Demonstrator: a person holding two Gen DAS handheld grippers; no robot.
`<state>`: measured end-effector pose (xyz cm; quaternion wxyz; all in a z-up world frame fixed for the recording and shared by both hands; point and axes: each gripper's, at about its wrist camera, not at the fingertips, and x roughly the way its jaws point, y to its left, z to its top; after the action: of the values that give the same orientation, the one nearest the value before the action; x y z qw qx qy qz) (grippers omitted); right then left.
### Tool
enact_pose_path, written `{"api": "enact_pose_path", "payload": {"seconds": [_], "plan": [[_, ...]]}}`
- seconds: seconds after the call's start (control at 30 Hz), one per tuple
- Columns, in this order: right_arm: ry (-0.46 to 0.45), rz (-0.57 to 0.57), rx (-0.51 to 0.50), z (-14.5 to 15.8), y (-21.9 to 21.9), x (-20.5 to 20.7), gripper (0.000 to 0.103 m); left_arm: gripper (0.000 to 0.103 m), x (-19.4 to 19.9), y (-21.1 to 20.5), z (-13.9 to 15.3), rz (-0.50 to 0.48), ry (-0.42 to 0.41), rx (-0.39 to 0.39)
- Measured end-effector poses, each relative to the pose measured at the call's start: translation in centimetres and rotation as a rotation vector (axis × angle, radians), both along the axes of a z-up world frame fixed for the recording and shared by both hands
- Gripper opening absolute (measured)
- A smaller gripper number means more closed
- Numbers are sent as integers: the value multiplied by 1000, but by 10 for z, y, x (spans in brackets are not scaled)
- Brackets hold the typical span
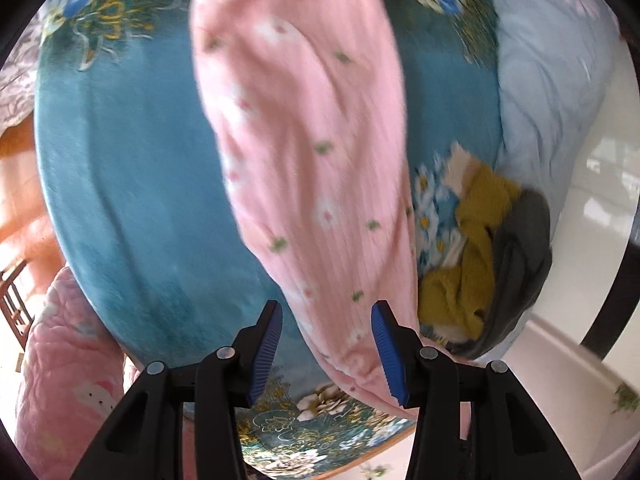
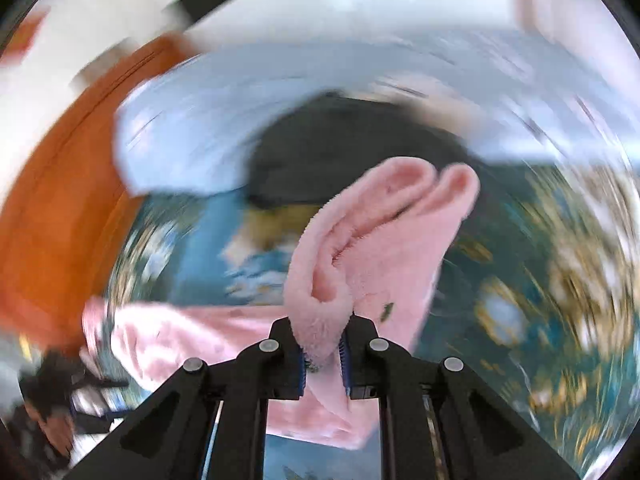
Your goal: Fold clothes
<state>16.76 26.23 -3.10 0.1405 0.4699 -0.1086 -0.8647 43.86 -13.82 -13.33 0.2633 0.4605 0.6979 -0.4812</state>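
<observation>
A pink fleece garment (image 1: 304,140) with small flower prints hangs in a long strip over the blue floral blanket (image 1: 132,180). Its lower end drapes beside the right-hand pad (image 1: 386,356) of my left gripper (image 1: 326,352), whose jaws stand apart with blanket showing between them. In the blurred right wrist view my right gripper (image 2: 323,360) is shut on a folded edge of the pink garment (image 2: 360,248), which bulges up out of the jaws and trails off to the left.
A mustard garment (image 1: 476,240) and a dark grey one (image 1: 520,260) lie heaped at the blanket's right edge. A pale blue quilt (image 1: 552,92) lies beyond them. A pink quilted cover (image 1: 68,360) sits at lower left, white floor (image 1: 600,200) at right.
</observation>
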Motion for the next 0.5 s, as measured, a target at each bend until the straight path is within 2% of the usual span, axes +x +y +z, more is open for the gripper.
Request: {"api": "enact_pose_path", "payload": {"seconds": [0.1,0.2,0.3,0.4,0.5], "plan": [[-47,131,39,-23,-91,-2,13,51,30,-38,-12,26,-3,13],[-191,214,126,-79,-168,0,13,52,53,-74,-20,30,-8,18],[-321,253,219,-129,-219,11,13,54,71,-109,-28,27,-7,22],[-331,246,266,-137,-243,26,14,54,81,-139,-38,31,8,24],[-296,222,275,-126,-259,29,14,55,83,-162,-48,30,22,27]]}}
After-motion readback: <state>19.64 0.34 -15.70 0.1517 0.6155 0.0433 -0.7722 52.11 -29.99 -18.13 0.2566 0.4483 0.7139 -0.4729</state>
